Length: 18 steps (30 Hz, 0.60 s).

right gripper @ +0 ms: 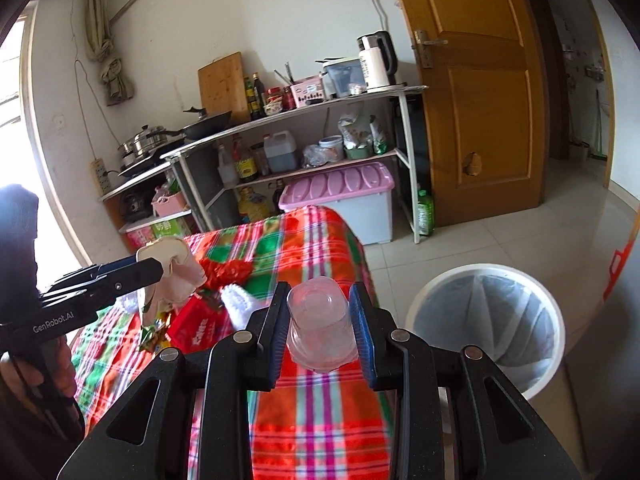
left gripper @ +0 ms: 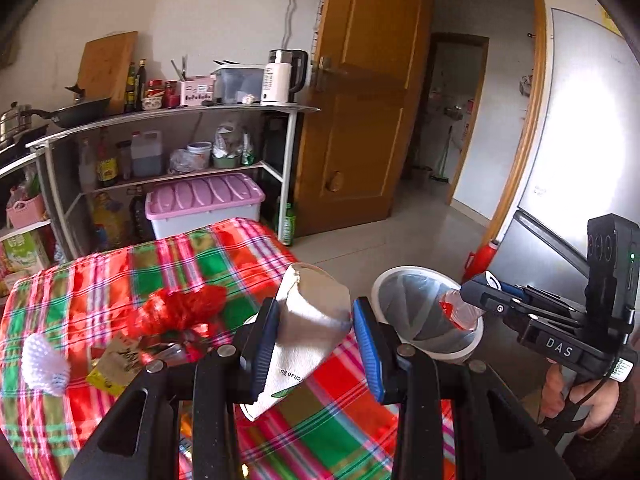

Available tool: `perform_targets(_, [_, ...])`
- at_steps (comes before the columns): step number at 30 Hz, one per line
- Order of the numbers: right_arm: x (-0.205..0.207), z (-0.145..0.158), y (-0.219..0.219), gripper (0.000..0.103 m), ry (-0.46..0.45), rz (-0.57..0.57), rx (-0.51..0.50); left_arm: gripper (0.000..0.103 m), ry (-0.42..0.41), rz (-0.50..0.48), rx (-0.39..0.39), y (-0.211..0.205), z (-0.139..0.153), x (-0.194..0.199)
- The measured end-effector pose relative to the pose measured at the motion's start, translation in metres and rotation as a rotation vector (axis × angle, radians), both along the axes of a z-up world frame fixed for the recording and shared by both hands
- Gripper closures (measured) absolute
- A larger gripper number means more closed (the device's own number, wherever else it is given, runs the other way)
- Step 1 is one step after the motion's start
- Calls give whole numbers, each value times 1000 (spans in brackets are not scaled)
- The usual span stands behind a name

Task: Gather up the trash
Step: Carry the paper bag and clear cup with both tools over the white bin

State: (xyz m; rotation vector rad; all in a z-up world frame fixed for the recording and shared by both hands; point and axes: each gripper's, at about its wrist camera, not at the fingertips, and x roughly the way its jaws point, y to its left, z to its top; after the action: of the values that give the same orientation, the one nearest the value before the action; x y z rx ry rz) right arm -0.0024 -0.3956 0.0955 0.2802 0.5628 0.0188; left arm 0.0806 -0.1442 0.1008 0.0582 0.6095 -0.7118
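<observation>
My left gripper is shut on a crumpled white paper carton, held above the plaid-covered table. My right gripper is shut on a clear plastic cup, also over the table's right side. In the left wrist view the right gripper carries that cup over the rim of the white trash bin. The right wrist view shows the bin on the floor to the right, lined with a grey bag, and the left gripper holding the carton.
On the table lie a red mesh bag, a white foam net, a red packet and wrappers. A shelf rack with bottles, a pink-lidded box and a wooden door stand behind. A silver fridge stands at right.
</observation>
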Motion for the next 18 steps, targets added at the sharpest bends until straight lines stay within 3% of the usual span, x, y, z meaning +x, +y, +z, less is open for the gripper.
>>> perform_targets(9, [1,1,-61,72,25,-103,-11,64,64,-133,-84,-77,0,16])
perform_targets(12, [3,-6,-82,72,48,-132,-19,64,58,-172,-66,-108,-6,16])
perform_targets(18, [15,-31,-119,72,127,-180,-41,64,120,-232,-45,-170,-34,25])
